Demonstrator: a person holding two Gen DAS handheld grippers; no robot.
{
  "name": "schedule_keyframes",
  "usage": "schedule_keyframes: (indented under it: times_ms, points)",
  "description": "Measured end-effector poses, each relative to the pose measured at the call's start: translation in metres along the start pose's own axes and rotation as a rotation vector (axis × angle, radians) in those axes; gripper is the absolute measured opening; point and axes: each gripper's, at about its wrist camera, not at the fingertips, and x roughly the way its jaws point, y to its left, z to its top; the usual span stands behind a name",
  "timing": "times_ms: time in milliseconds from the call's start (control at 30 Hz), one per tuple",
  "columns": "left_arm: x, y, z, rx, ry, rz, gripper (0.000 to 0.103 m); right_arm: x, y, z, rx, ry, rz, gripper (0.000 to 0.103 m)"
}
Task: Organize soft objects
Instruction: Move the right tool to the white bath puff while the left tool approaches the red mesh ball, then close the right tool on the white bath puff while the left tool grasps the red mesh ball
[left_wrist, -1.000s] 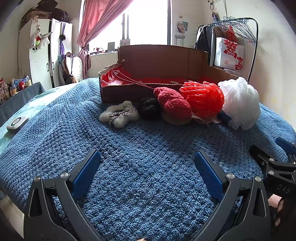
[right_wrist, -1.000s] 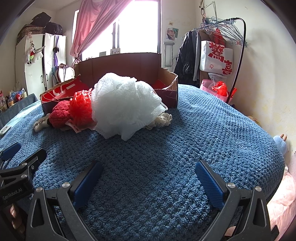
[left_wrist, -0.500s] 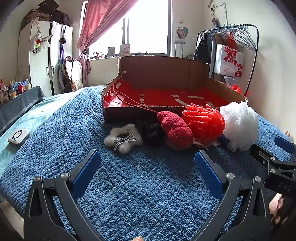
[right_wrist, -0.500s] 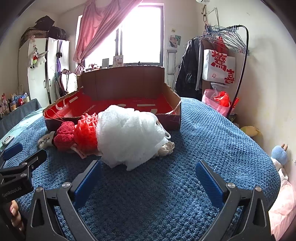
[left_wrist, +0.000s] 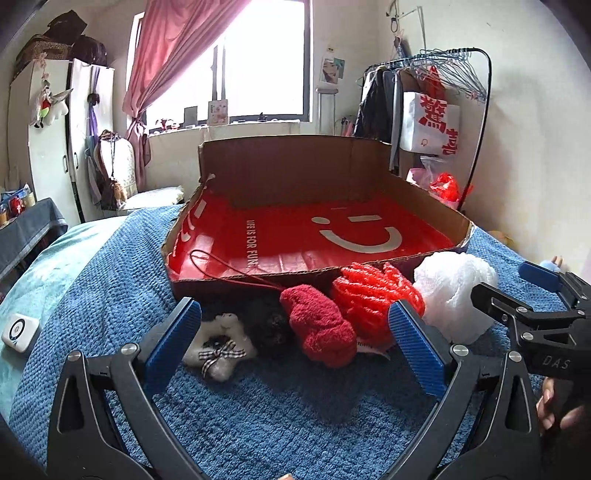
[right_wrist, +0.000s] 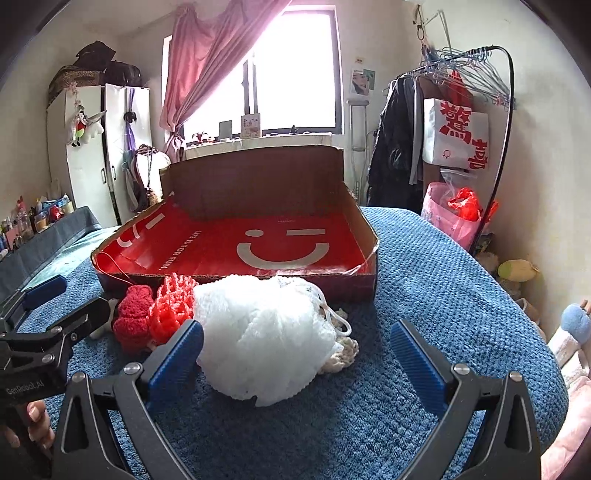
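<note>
Soft things lie in a row on the blue blanket before a shallow cardboard box (left_wrist: 295, 275) with a red smiley lining. From the left: a white plush with a checked bow (left_wrist: 218, 349), a black fuzzy ball (left_wrist: 275, 328), a dark red fluffy item (left_wrist: 319, 328), a red mesh puff (left_wrist: 373, 295) and a white mesh puff (left_wrist: 454, 288). My left gripper (left_wrist: 293, 345) is open and empty, just before the plush and red item. My right gripper (right_wrist: 295, 356) is open around the white puff (right_wrist: 258, 336), with a cream knit piece (right_wrist: 345, 352) behind it.
The box (right_wrist: 332, 284) is open on top with a tall back flap. A small white device (left_wrist: 20, 330) lies on the bed's left. A clothes rack with bags (right_wrist: 458, 140) stands at the right wall. Stuffed toys (right_wrist: 517, 271) lie on the floor right of the bed.
Both grippers have risen and moved forward toward the row of soft things. The box's red inside now shows fully. Both stay open.
</note>
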Motion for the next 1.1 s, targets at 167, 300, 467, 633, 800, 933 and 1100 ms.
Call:
schedule_keyframes:
  times_ms: [167, 300, 467, 633, 800, 933, 1100]
  points:
    - [0.012, -0.01, 0.017, 0.034, 0.02, -0.085, 0.103, 0.011, -0.018, 0.013, 0.012, 0.035, 0.119, 0.103]
    - [0.023, -0.014, 0.026, 0.047, 0.044, -0.147, 0.103, 0.019, -0.026, 0.017, -0.015, 0.062, 0.192, 0.103]
    - [0.035, -0.023, 0.034, 0.068, 0.07, -0.217, 0.103, 0.028, -0.032, 0.015, -0.041, 0.101, 0.275, 0.103]
    - [0.043, -0.031, 0.037, 0.093, 0.102, -0.284, 0.095, 0.036, -0.04, 0.012, -0.029, 0.123, 0.342, 0.103]
    - [0.051, -0.035, 0.033, 0.121, 0.155, -0.311, 0.084, 0.045, -0.04, 0.01, -0.037, 0.158, 0.401, 0.103]
    - [0.061, -0.036, 0.027, 0.125, 0.212, -0.345, 0.067, 0.053, -0.039, 0.007, -0.034, 0.198, 0.46, 0.095]
    - [0.073, -0.037, 0.021, 0.123, 0.254, -0.359, 0.051, 0.051, -0.036, 0.006, -0.043, 0.187, 0.52, 0.057]
